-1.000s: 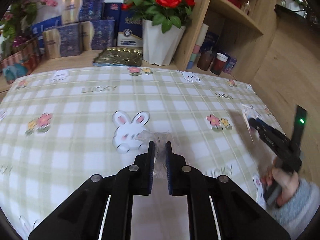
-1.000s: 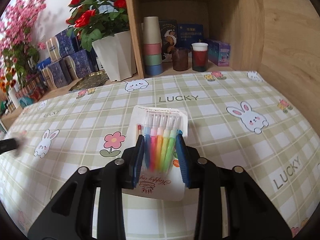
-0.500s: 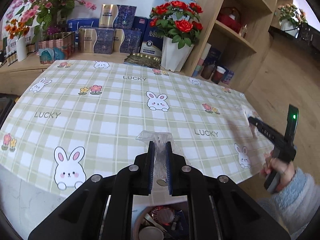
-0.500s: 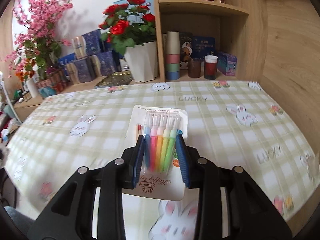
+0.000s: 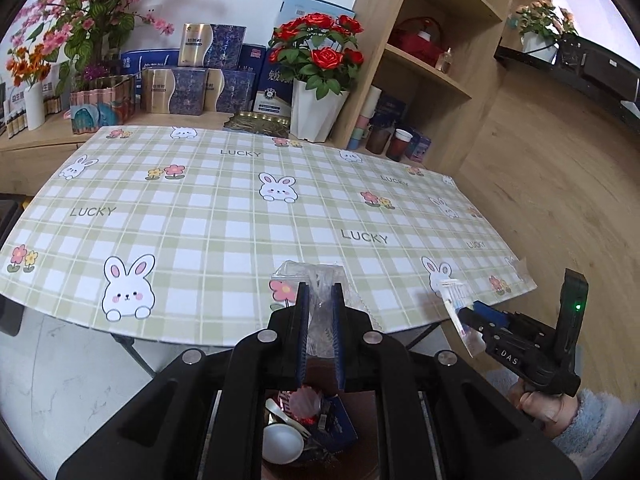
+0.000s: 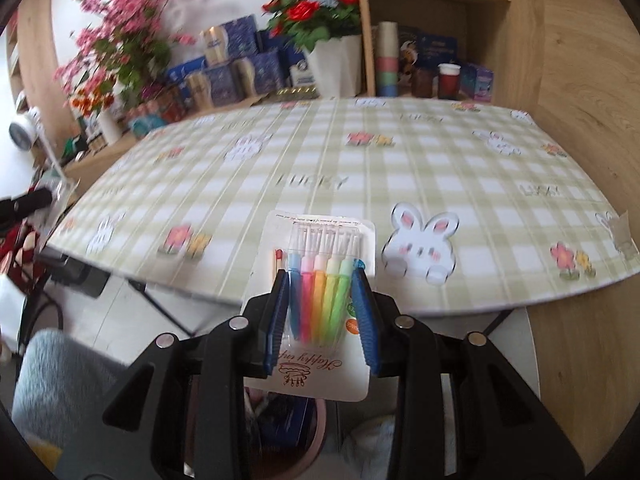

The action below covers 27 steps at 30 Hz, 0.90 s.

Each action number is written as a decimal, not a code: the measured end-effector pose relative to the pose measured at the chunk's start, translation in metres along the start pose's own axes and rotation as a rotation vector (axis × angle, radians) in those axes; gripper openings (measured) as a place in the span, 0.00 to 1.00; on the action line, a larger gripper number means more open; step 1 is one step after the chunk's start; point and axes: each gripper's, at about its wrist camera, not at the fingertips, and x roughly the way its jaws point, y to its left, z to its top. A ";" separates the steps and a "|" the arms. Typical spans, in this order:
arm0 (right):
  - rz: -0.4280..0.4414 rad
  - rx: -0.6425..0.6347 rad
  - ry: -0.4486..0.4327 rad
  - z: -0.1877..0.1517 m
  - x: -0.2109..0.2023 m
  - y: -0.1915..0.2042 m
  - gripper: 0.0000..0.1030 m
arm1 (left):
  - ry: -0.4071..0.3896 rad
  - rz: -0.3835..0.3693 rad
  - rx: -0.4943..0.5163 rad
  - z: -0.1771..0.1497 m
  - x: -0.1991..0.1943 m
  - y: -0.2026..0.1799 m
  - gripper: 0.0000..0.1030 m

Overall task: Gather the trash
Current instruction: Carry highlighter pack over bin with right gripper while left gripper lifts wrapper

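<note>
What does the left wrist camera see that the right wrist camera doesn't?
Only the left wrist view shows the left tool shut on a clear plastic wrapper, a white spoon in the bin below, and the right tool from the side. Only the right wrist view shows the card's front: a pack of coloured candles clamped by the right tool. Both show the checked tablecloth and red roses.

Clear crinkly plastic wrapper; glossy card blister pack; smooth tablecloth, matt wood shelf.
</note>
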 end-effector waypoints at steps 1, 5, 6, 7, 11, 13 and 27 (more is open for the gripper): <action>0.008 -0.005 0.009 -0.004 -0.001 0.003 0.34 | 0.003 0.000 0.006 -0.004 -0.002 -0.001 0.11; 0.038 -0.042 0.039 -0.015 -0.002 0.018 0.34 | 0.019 -0.007 0.007 -0.018 -0.006 -0.001 0.11; 0.049 -0.056 0.056 -0.020 0.000 0.024 0.34 | 0.020 -0.009 0.006 -0.021 -0.007 -0.001 0.11; 0.054 -0.064 0.067 -0.023 0.002 0.027 0.34 | 0.022 -0.011 0.004 -0.024 -0.007 -0.001 0.11; 0.082 -0.109 0.123 -0.037 0.014 0.043 0.34 | 0.032 -0.016 -0.006 -0.032 -0.008 0.001 0.11; 0.117 -0.129 0.154 -0.045 0.022 0.051 0.34 | 0.034 -0.016 -0.003 -0.037 -0.009 0.003 0.11; 0.241 -0.270 0.413 -0.088 0.088 0.098 0.34 | 0.048 -0.004 -0.050 -0.048 -0.007 0.016 0.11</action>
